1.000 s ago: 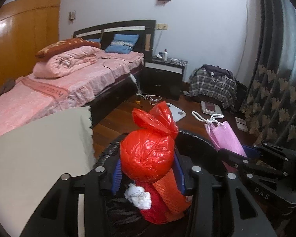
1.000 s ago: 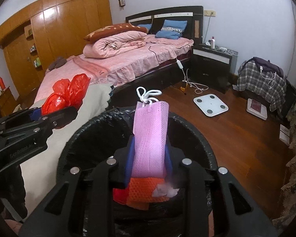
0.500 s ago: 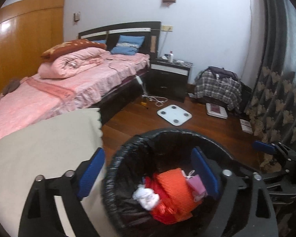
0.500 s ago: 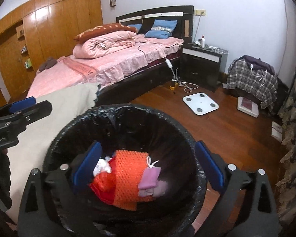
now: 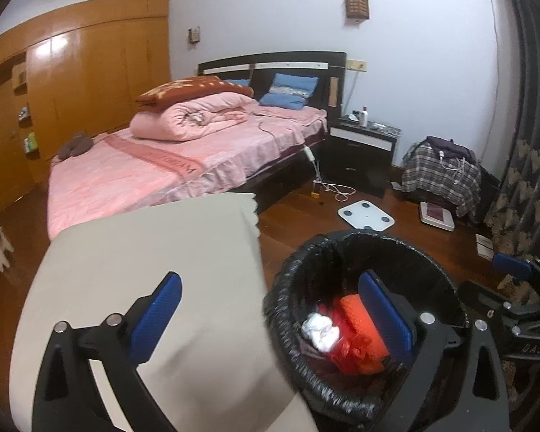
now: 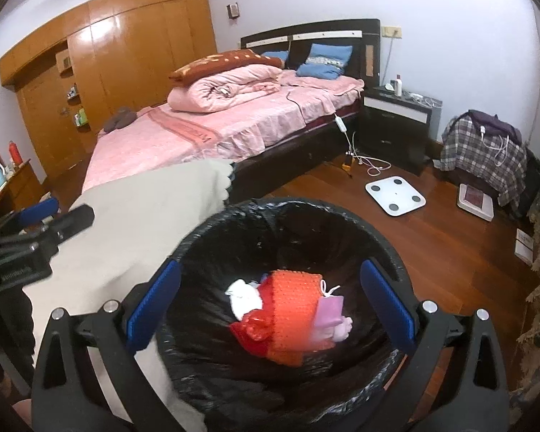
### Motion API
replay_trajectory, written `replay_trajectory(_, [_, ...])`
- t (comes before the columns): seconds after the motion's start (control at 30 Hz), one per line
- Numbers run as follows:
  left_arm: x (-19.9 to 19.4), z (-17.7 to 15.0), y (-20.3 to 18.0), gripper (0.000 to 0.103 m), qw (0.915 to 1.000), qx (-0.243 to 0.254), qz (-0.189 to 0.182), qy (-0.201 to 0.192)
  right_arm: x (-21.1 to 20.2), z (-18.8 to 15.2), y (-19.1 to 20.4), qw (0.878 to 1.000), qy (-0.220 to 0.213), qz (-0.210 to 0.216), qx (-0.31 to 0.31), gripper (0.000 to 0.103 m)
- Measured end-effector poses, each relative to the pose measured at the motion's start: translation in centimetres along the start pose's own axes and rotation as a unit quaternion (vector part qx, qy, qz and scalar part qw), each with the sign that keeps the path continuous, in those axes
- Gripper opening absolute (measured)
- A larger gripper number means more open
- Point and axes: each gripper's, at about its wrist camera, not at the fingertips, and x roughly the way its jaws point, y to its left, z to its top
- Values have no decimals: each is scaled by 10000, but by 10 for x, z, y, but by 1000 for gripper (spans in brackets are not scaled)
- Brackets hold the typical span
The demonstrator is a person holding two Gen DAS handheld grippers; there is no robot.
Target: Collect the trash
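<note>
A bin with a black liner (image 6: 342, 216) (image 5: 432, 259) stands on the wooden floor. Inside lie a red plastic bag (image 6: 252, 331) (image 5: 345, 352), an orange mesh piece (image 6: 291, 302) (image 5: 352, 309), a pink bag (image 6: 329, 309) and white crumpled paper (image 6: 243, 295) (image 5: 320, 329). My right gripper (image 6: 270, 309) is open and empty above the bin. My left gripper (image 5: 270, 316) is open and empty, over the bin's left rim and the beige cloth; it also shows at the left of the right wrist view (image 6: 36, 219).
A beige cloth-covered surface (image 5: 144, 270) (image 6: 144, 216) lies left of the bin. Behind are a pink bed (image 5: 169, 165), a black nightstand (image 5: 363, 144), a white scale (image 6: 395, 194), cables on the floor and a plaid-covered item (image 6: 482, 151). A curtain (image 5: 522, 180) hangs at right.
Both grippers opened and dropped the red bag and the pink bag into the bin. Since then the left gripper has shifted left, over the cloth.
</note>
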Motion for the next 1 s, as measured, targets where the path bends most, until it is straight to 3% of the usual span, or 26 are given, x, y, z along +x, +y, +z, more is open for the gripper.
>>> replay_trajectory(0.53, [-69, 2, 10, 97, 9989, -98, 211, -403, -49, 23, 34, 9995, -212, 194, -153, 97])
replay_trajectory(1.0, [-83, 6, 11, 97, 9982, -68, 237, -540, -58, 26, 42, 9990, -323, 183, -259, 97])
